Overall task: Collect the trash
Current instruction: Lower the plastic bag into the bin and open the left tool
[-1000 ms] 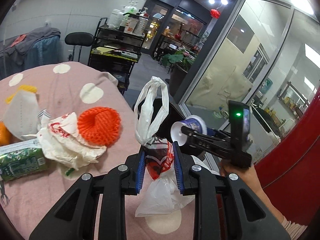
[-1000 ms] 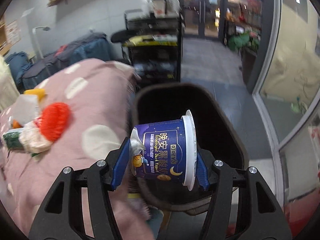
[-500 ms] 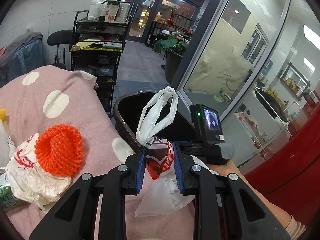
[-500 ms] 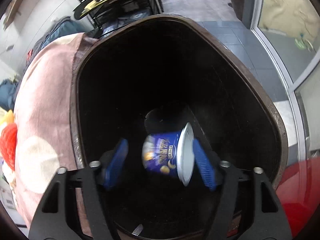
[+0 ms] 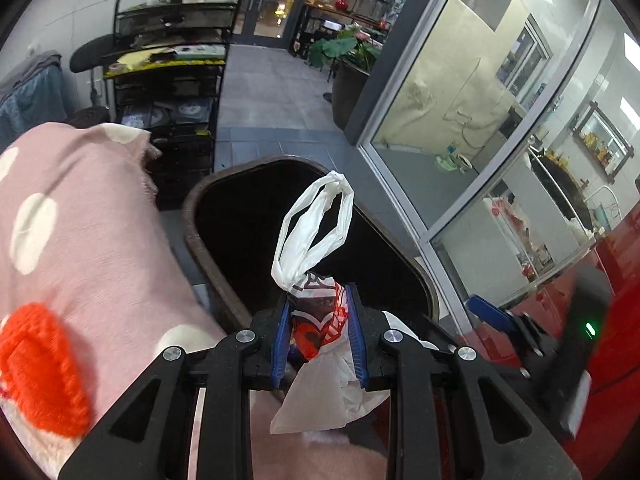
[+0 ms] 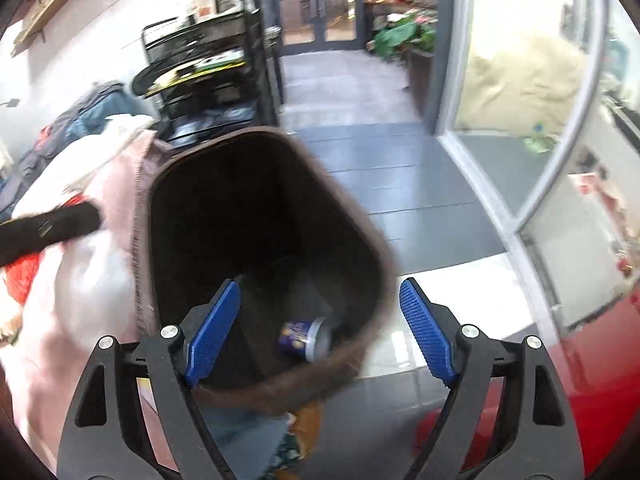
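My left gripper [image 5: 318, 336] is shut on a white plastic bag with red print [image 5: 316, 320], held at the near rim of the dark trash bin [image 5: 208, 248]. The bag's handles stick up over the bin's opening. My right gripper [image 6: 320, 328] is open and empty above the bin [image 6: 376, 256]. The blue yogurt cup [image 6: 306, 334] lies on its side at the bottom of the bin. The right gripper also shows at the right of the left wrist view [image 5: 492, 316].
A pink polka-dot cloth [image 5: 80, 240] covers the table left of the bin. An orange foam net [image 5: 36, 364] lies on it. A black shelving cart [image 5: 172, 80] stands behind. A glass wall [image 5: 460, 120] and a red surface [image 5: 624, 320] are to the right.
My right gripper opened and let the blue cup fall into the bin, then drew back. My left gripper carried the bag from over the table to the bin's rim.
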Demonstrator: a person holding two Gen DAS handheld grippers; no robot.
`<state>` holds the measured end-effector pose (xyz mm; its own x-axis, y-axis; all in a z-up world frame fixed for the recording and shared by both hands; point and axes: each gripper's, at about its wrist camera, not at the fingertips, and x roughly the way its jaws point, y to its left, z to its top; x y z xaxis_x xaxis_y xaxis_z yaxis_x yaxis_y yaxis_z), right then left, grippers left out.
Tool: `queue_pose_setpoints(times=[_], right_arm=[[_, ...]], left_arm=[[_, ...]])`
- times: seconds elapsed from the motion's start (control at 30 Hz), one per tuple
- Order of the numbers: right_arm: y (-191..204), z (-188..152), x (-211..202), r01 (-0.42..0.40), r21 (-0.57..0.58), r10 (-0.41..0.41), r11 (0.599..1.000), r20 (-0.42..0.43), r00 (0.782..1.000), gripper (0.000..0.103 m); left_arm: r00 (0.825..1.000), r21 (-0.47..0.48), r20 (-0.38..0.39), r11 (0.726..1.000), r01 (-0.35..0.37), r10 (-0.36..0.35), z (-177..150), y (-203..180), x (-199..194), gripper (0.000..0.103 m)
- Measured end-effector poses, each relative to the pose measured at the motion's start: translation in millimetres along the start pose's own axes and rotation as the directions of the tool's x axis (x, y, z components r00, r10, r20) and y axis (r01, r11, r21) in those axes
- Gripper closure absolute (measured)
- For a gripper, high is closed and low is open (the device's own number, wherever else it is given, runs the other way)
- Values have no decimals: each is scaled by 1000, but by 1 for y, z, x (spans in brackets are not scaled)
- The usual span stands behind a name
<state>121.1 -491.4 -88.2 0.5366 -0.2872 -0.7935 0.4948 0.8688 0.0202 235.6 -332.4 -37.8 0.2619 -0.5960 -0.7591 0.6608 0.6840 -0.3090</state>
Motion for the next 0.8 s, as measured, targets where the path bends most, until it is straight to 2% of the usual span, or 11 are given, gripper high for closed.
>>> queue_pose_setpoints(times=[0.13,0.2,0.3,0.43,0.47,0.53,0.57,0.6,0.7,0.8], right_arm=[[-13,-16,-25,40,-4,-39,999,35,999,20],[-15,-24,-36,34,-3,-34,999,47,998,15],[-25,-39,-56,34,3,-34,999,73,997,15],[-29,-47,-62,3,29,-5,1000,78,997,15],[-30,-49,-64,-3,35,1,999,76,997,15],[-30,-51,-66,-12,43,8,999,78,997,15],[-29,-51,-66,-15,48,11,999,81,997,15],[-30,-52,-67,-16,50,12,999,85,996,15],[-28,-53,-67,-24,57,19,998,83,996,15],[-29,-55,-67,-41,59,36,997,89,995,14]], left_arm=[[998,8,-59,1000,-3,4,9,-9,27,78],[997,22,-77,1000,-13,15,11,-13,38,78],[995,20,-104,1000,-10,11,9,-18,49,78],[990,17,-138,1000,4,-2,9,-22,63,74],[990,25,-143,1000,3,0,10,-22,65,70],[988,45,-152,999,-4,11,9,-25,70,54],[988,50,-151,999,-9,16,10,-26,71,40],[989,53,-145,999,-12,20,10,-28,71,33],[989,64,-146,998,-17,27,10,-31,71,24],[991,82,-128,996,-17,27,8,-33,62,24]])
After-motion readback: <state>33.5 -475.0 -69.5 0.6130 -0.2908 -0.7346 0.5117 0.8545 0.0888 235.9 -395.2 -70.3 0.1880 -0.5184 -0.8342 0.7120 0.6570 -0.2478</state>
